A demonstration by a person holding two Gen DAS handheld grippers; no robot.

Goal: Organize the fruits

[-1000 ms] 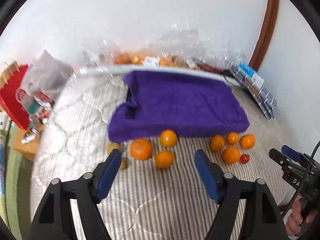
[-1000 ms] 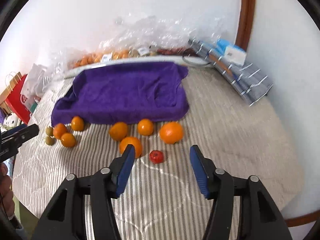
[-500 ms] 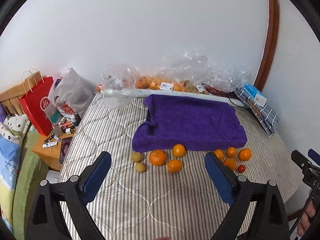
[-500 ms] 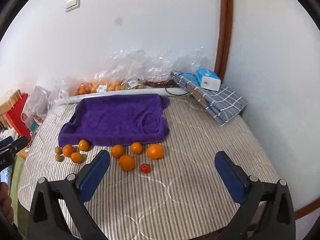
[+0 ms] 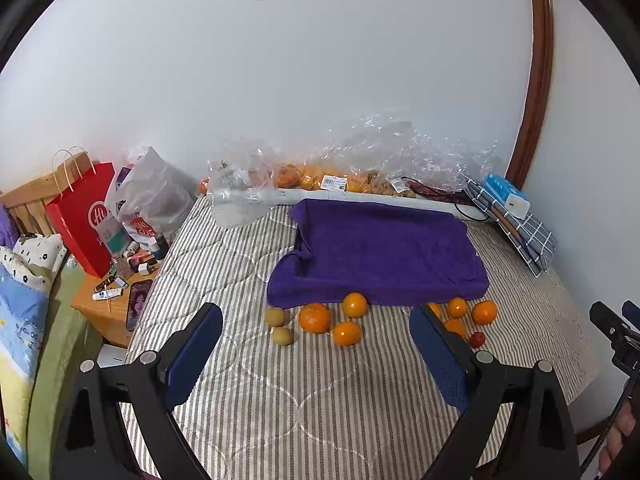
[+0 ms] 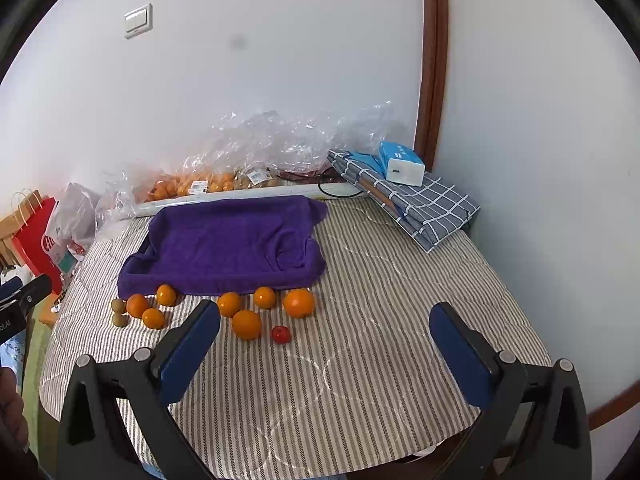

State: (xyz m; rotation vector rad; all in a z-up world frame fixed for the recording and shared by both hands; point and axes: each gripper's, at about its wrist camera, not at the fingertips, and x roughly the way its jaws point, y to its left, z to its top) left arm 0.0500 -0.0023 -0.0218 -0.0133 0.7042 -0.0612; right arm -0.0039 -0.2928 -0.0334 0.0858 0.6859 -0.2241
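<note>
Two clusters of fruit lie on the striped bedcover in front of a purple towel (image 5: 380, 248) (image 6: 228, 240). The left cluster has oranges (image 5: 315, 317) (image 6: 137, 305) and two greenish-brown kiwis (image 5: 275, 316) (image 6: 117, 305). The right cluster has oranges (image 5: 484, 312) (image 6: 299, 303) and a small red fruit (image 5: 477, 339) (image 6: 281, 334). My left gripper (image 5: 315, 312) hovers open above and short of the left cluster, holding nothing. My right gripper (image 6: 325, 308) is open wide and empty, back from the right cluster. One orange is partly hidden behind the left gripper's right finger.
Clear plastic bags of oranges (image 5: 320, 176) and a white roll (image 6: 240, 196) line the wall behind the towel. A checked folded cloth with a blue box (image 6: 400, 164) lies at the back right. A red paper bag (image 5: 84, 216) and a cluttered bedside table (image 5: 116, 300) stand left of the bed.
Both grippers have pulled back and up from the fruit, so the whole bed shows. Both sets of jaws have spread wider. The fruit has not moved.
</note>
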